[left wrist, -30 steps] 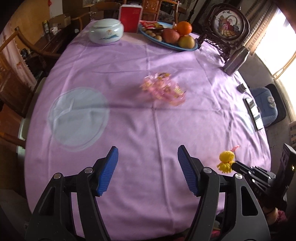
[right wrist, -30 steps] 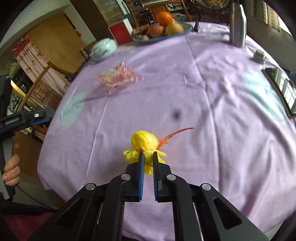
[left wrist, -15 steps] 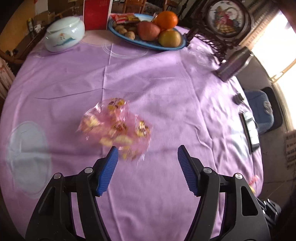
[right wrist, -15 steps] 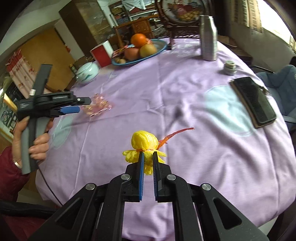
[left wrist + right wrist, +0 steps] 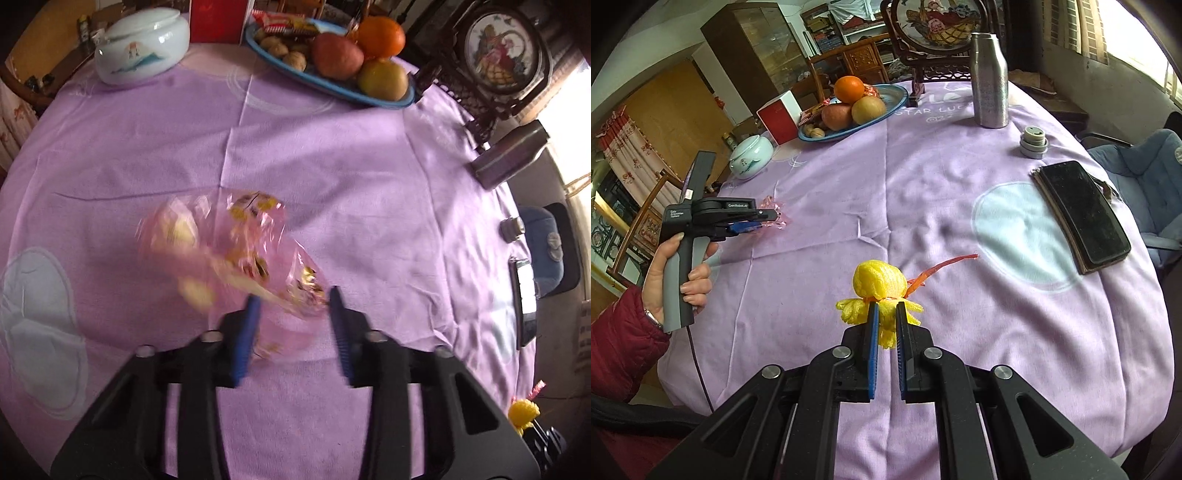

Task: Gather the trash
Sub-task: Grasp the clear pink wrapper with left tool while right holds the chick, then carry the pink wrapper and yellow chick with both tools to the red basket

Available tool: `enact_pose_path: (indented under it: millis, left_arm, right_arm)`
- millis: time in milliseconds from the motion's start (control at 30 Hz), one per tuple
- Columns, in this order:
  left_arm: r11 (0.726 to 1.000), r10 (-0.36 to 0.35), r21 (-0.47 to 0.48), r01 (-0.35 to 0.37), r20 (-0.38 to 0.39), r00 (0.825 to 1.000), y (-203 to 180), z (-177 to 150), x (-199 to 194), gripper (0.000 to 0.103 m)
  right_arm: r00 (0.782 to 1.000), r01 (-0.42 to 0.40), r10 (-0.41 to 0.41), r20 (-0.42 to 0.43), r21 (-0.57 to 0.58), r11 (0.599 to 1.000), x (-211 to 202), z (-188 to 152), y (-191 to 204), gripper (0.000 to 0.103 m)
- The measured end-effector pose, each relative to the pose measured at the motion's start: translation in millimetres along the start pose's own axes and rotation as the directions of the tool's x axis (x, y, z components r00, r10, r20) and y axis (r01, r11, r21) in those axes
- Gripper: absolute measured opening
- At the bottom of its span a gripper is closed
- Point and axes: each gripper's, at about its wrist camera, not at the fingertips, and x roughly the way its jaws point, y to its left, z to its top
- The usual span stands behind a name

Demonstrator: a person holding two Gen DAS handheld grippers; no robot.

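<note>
Left tool (image 5: 291, 299) closing around crumpled pink candy wrapper (image 5: 229, 254), blurred, yellow-printed. Right tool (image 5: 886, 310) clamped on yellow foam net (image 5: 879, 284), at 6 o'clock.

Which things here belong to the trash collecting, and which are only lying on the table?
Belong to the job:
- pink wrapper, between the closing left claw
- yellow net, held in the right claw

Only lying about:
- fruit plate
- phone
- steel bottle
- white jar
- red box
</note>
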Motion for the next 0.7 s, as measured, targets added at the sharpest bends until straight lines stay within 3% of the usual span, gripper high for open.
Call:
enact_pose_path:
  millis: [100, 367, 700]
  left_arm:
    - [1.000, -0.018, 0.023, 0.017, 0.037, 0.999, -1.5, -2.4, -16.9, 0.025]
    - [0.998, -0.066, 0.024, 0.064, 0.087, 0.994, -0.4, -19.7, -54.1, 0.024]
    - [0.994, -0.036, 0.112, 0.022, 0.124, 0.992, -1.2, -57.9, -91.7, 0.024]
  right_arm:
    - [1.000, -0.016, 0.016, 0.000, -0.020, 1.000, 2.6, 4.3, 7.7, 0.009]
    - [0.999, -0.045, 0.046, 0.008, -0.070, 0.997, 4.0, 11.9, 29.7, 0.009]
    - [0.996, -0.069, 0.074, 0.040, -0.110, 0.992, -3.0, 13.9, 57.7, 0.009]
